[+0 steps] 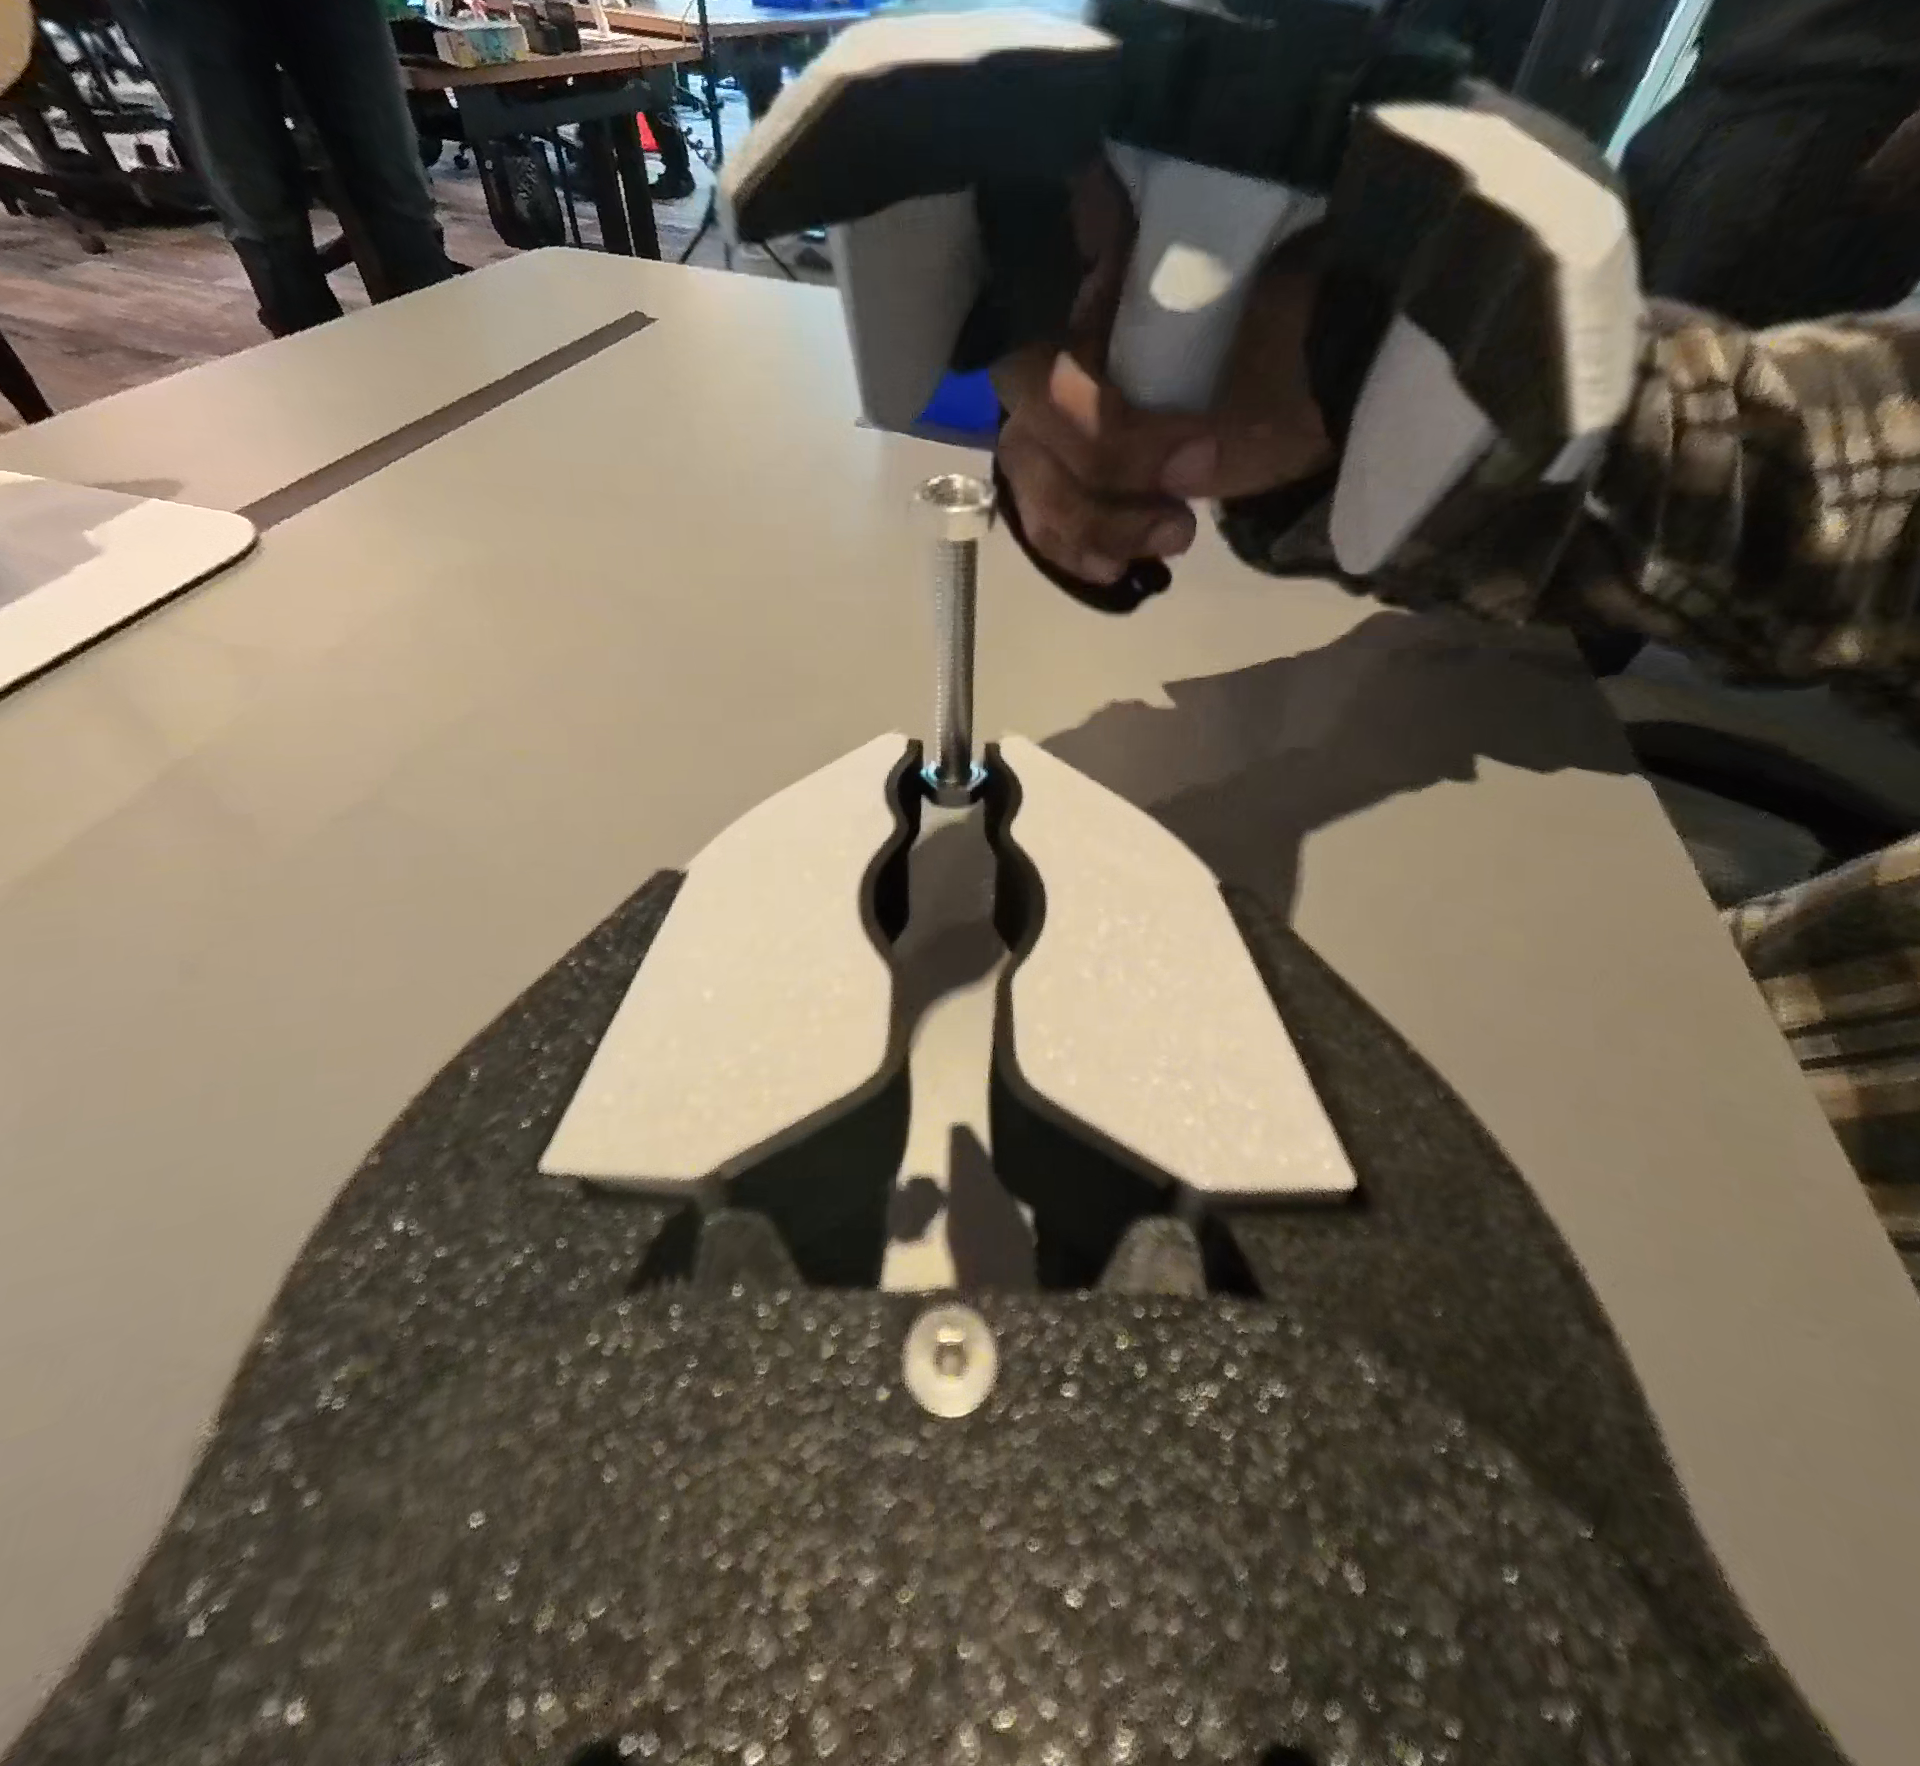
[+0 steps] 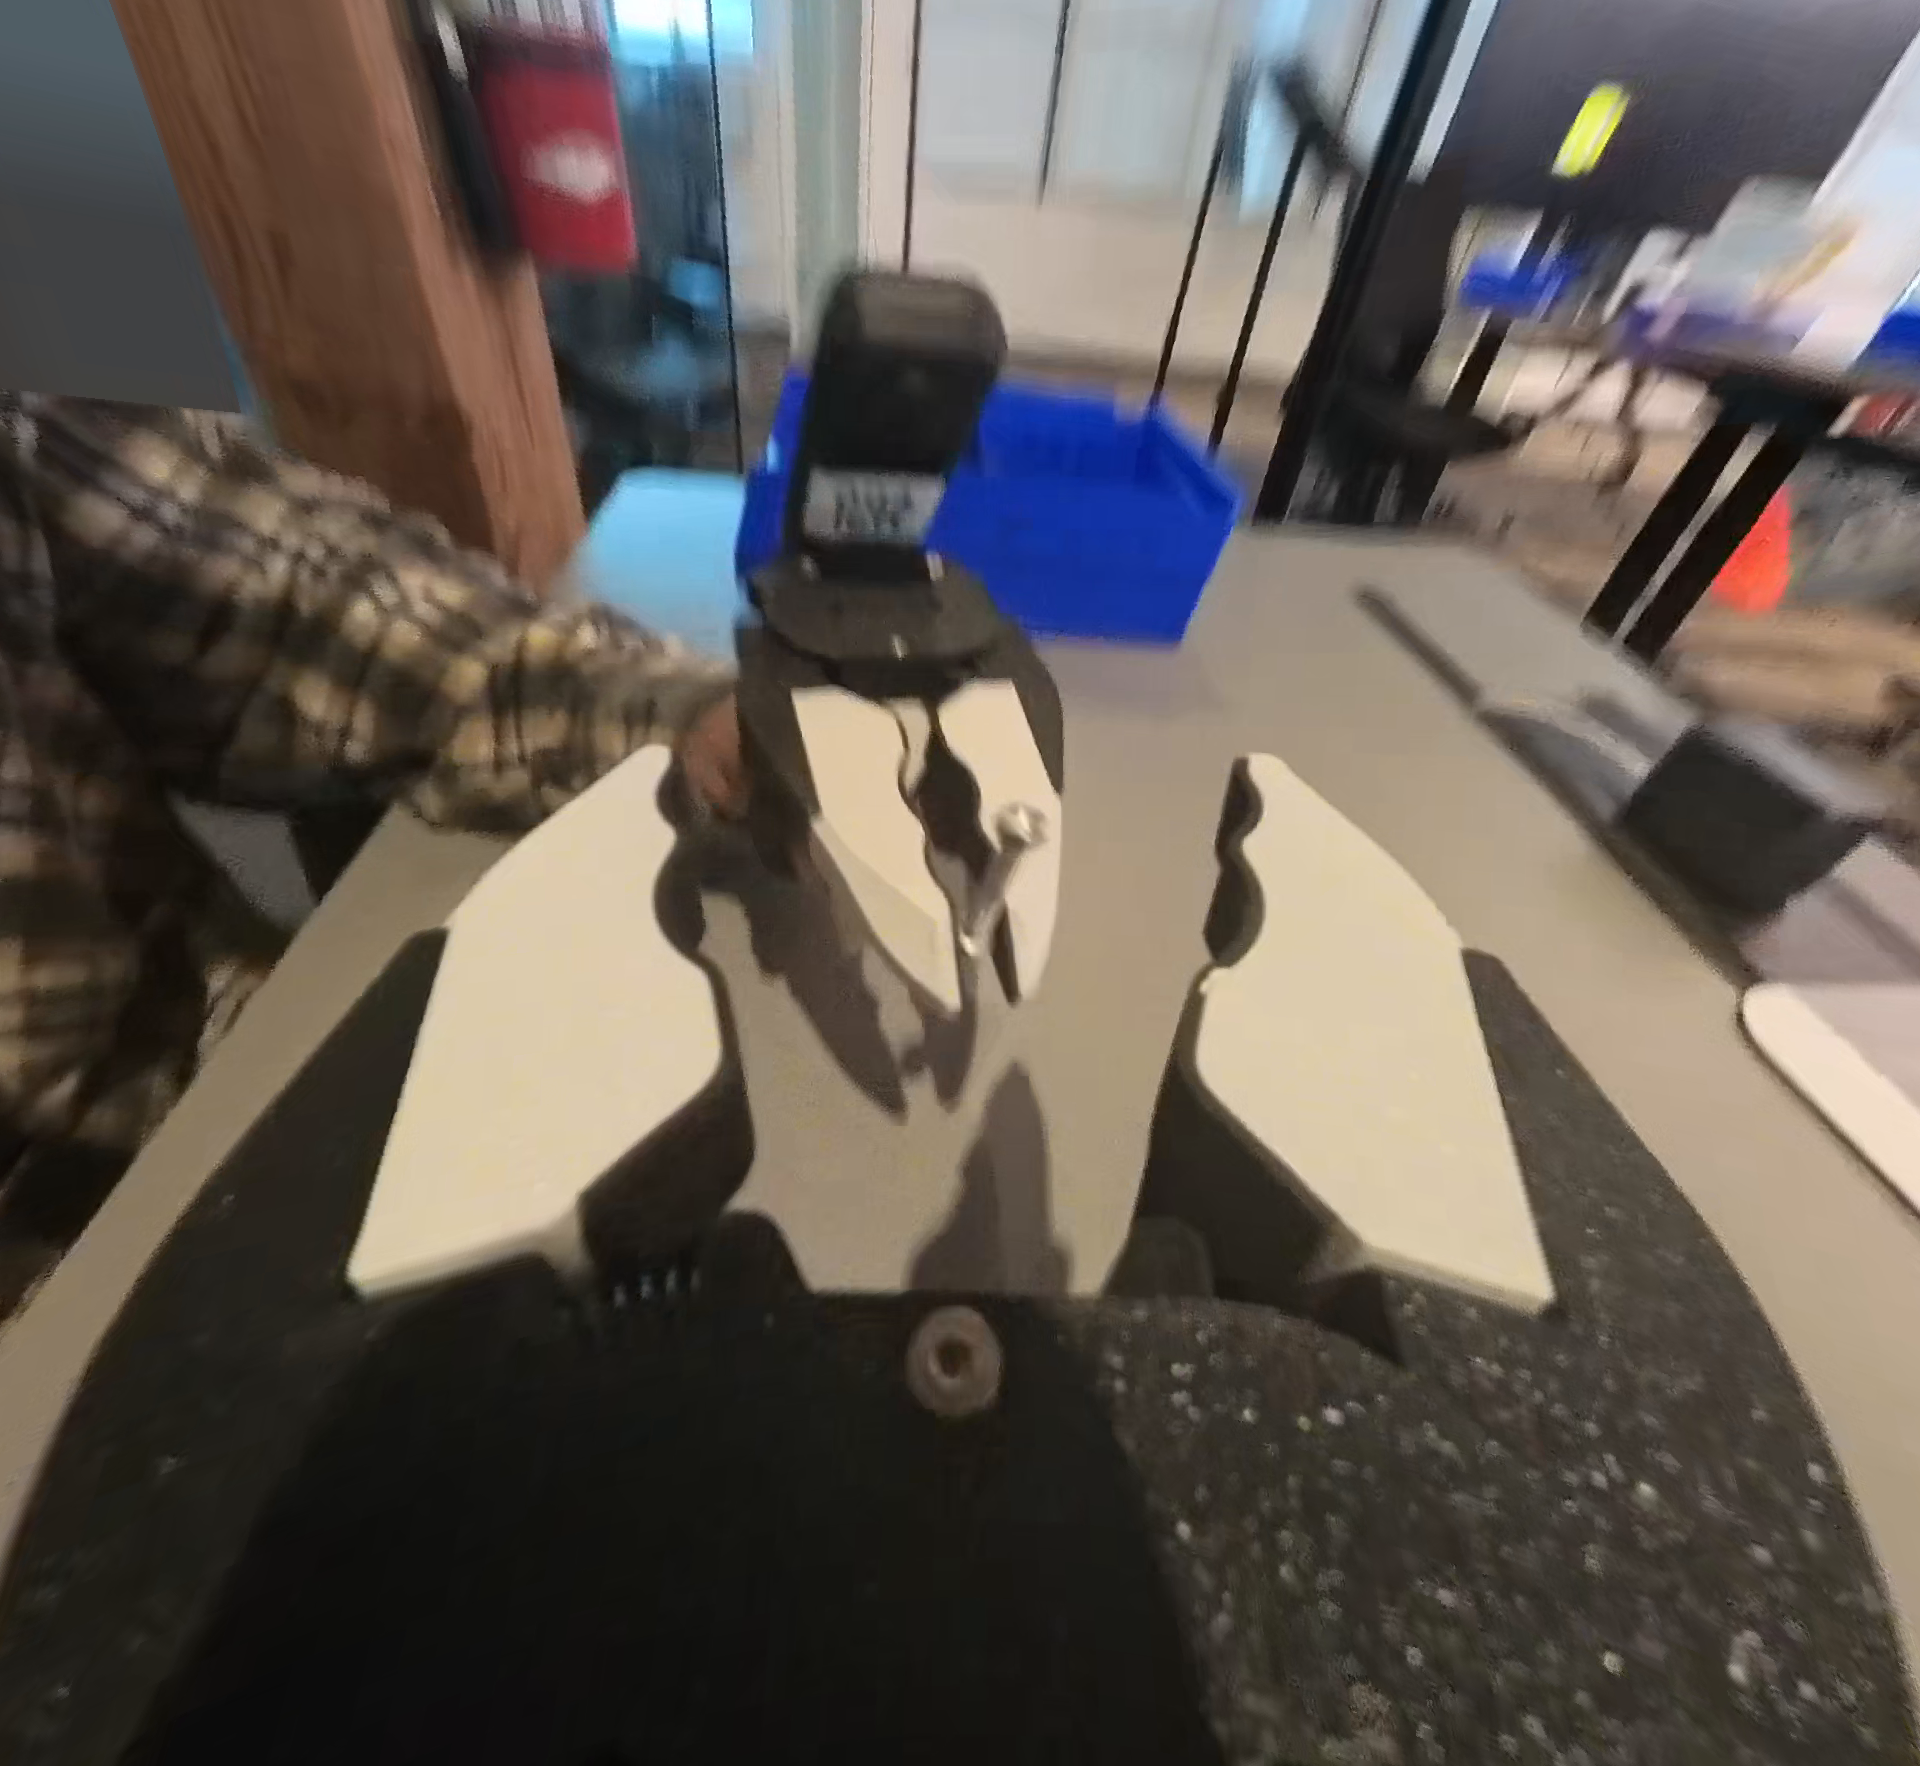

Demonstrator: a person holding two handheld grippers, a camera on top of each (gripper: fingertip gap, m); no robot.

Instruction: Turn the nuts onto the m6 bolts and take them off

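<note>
Left wrist view: left gripper (image 1: 954,774) clamped on the nut (image 1: 954,786) at its fingertips, bolt (image 1: 954,636) standing upright out of it above the grey table (image 1: 520,677), head up; steel, stiff, light, probably slick on the threads; best taken at the head or upper shank; right gripper (image 1: 1164,345) hangs far right, fingers spread wide, bearing a printed tag.

Right wrist view, blurred: right gripper (image 2: 951,885) wide apart, nothing between; bolt (image 2: 1000,869) ahead in the left gripper (image 2: 982,968); a label on it, seemingly unreadable.
</note>
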